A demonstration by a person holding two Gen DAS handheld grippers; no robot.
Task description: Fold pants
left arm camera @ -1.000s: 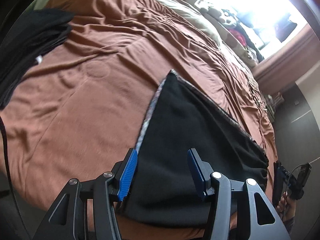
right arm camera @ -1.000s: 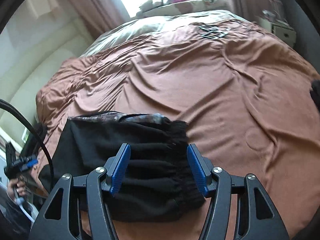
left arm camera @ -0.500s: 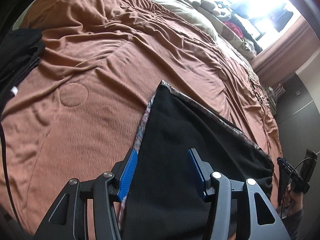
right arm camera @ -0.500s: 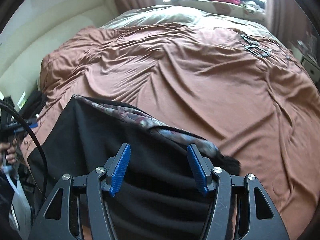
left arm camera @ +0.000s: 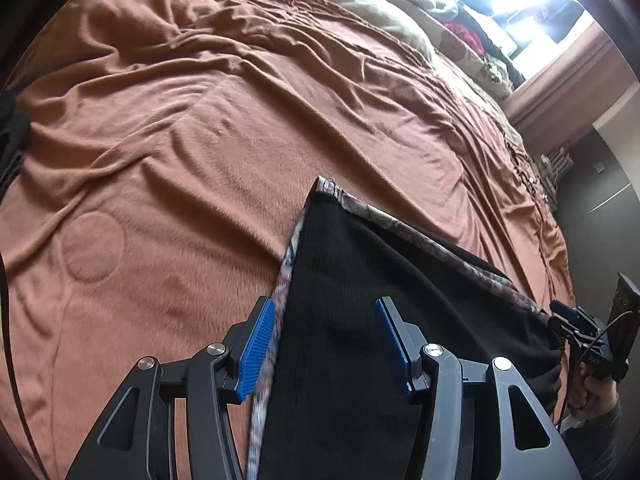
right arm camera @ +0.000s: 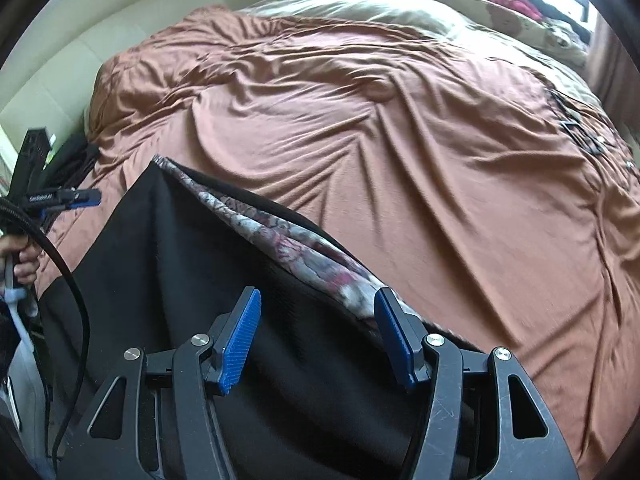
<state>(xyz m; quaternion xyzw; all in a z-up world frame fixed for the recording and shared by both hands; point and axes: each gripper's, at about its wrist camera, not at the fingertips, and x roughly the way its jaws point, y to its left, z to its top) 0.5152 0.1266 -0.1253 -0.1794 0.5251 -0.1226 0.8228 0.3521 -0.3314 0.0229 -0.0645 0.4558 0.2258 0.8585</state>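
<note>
Currently you are holding both grippers with fingers apart, gripping nothing: left gripper (left arm camera: 325, 346) over the black pants (left arm camera: 384, 300) near their patterned edge, right gripper (right arm camera: 318, 338) likewise. Pants are lying on the brown bedspread (left arm camera: 200, 140). Pinch matching corners evenly before folding.

Pants (left arm camera: 360, 320): matt black knit cloth; bedspread (left arm camera: 200, 120): prob. soft napped fabric.
</note>
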